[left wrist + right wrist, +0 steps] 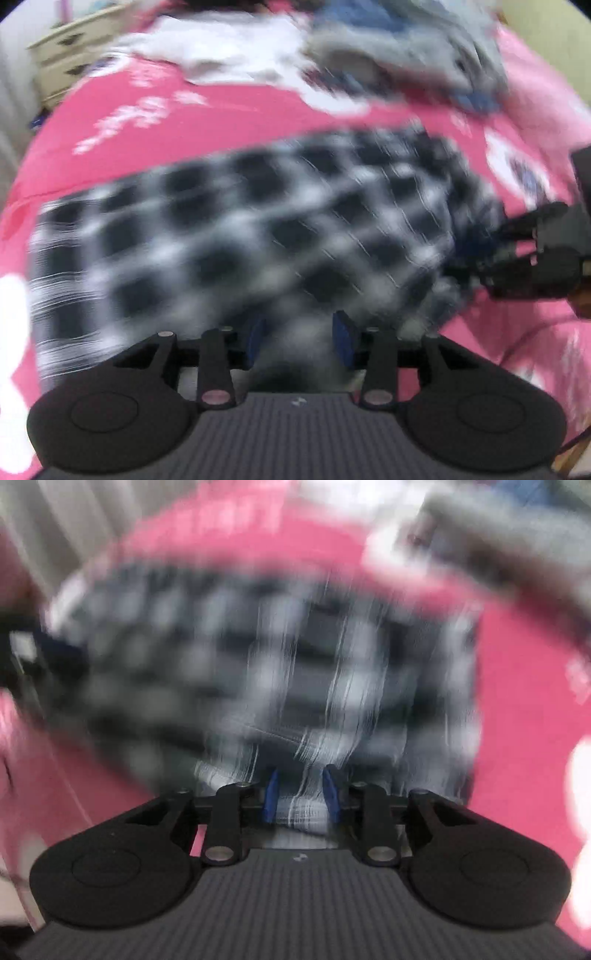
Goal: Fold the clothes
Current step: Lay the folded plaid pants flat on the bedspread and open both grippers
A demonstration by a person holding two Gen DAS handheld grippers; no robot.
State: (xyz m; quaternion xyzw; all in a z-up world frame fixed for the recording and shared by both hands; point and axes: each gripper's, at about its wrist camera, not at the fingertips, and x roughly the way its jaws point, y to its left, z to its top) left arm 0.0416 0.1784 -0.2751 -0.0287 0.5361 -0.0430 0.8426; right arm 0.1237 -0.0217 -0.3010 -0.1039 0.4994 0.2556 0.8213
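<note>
A black-and-white checked garment [240, 229] lies spread on a pink bedspread [122, 110], blurred by motion in both views. My left gripper [299, 341] stands over its near edge. Its blue pads [255, 343] are well apart, with cloth between them but no pinch that I can see. My right gripper [301, 797] has a bunch of the same checked garment [303, 686] filling the narrow gap between its blue pads [271, 794]. In the left wrist view that right gripper [476, 254] sits at the garment's right edge.
A heap of grey and blue clothes [406, 48] and a white garment [221, 51] lie at the far side of the bed. A cream chest of drawers [70, 48] stands beyond the bed's far left corner.
</note>
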